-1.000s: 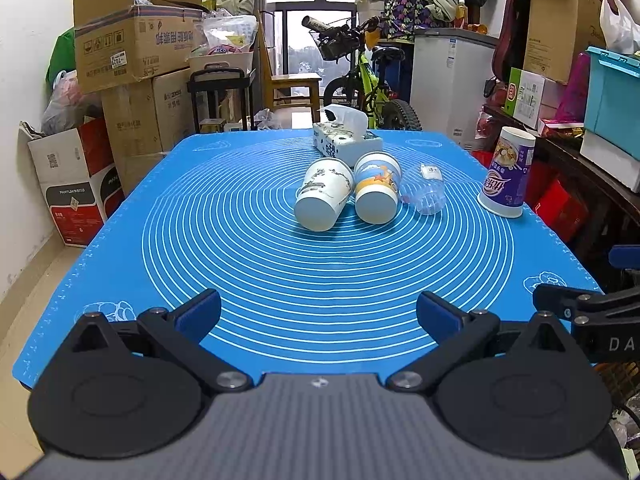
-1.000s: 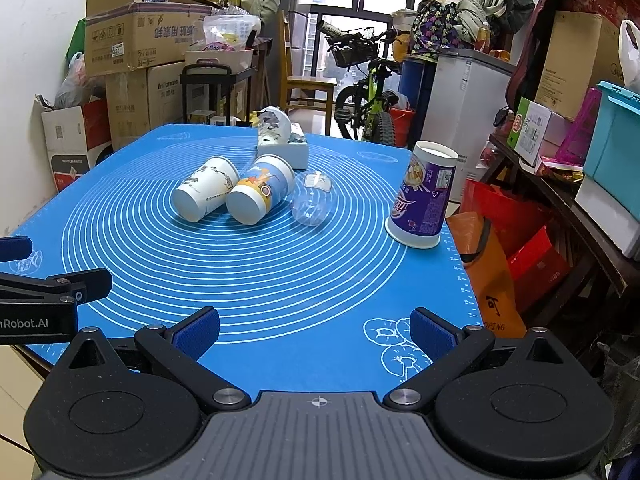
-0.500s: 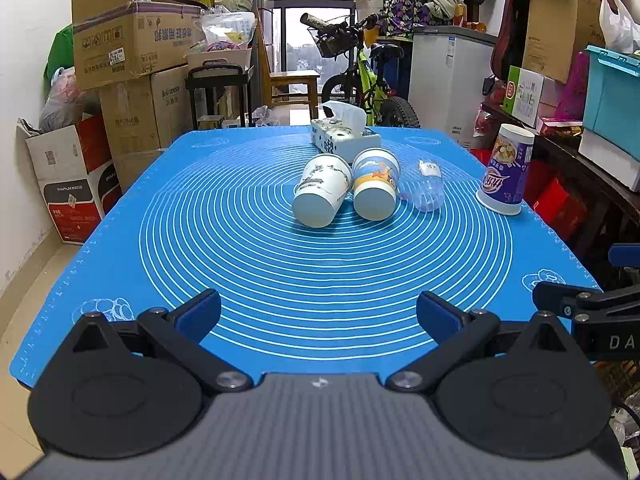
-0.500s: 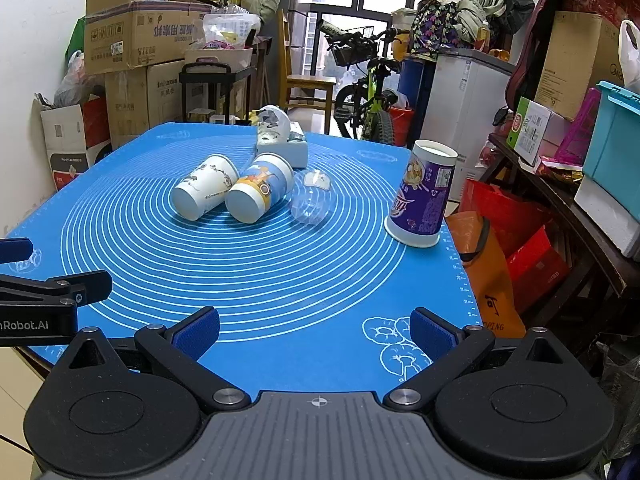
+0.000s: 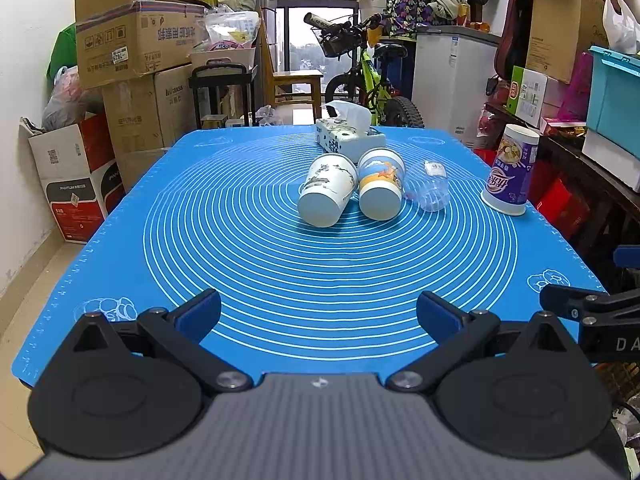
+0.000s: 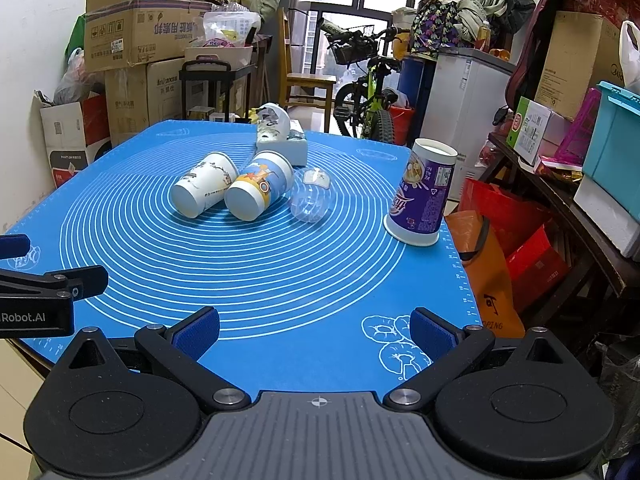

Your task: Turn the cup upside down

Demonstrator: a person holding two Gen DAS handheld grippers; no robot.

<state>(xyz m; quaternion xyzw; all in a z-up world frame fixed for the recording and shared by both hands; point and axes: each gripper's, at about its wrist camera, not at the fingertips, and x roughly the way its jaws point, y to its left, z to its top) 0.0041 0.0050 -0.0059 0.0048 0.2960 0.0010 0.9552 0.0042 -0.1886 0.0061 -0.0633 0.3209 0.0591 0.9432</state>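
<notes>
My left gripper [image 5: 319,312] hovers over the near edge of the worktop [image 5: 248,264], jaws spread wide with nothing between them. The worktop carries a blue mat printed with white concentric rings.

Left to right across the middle of the worktop:

1. A white cup with an ink-style print [image 5: 327,196] lies on its side, base toward me and mouth toward the far edge.
2. A blue and orange cup [image 5: 380,190] lies on its side just beside the first, touching it near the rims, base toward me.
3. A clear plastic cup [image 5: 433,191] lies on its side just to the right of the blue and orange cup.
4. A purple cup [image 5: 510,176] stands near the right edge with its wide mouth down on the mat and its narrower base up, well apart from the three lying cups.

A tissue box [image 5: 349,136] sits behind the lying cups, toward the far edge.

My right gripper [image 6: 316,334] hovers over the near right corner of the worktop, jaws likewise spread wide and holding nothing. In the right wrist view the purple cup [image 6: 423,200] is ahead and to the right, close to the right edge.
</notes>
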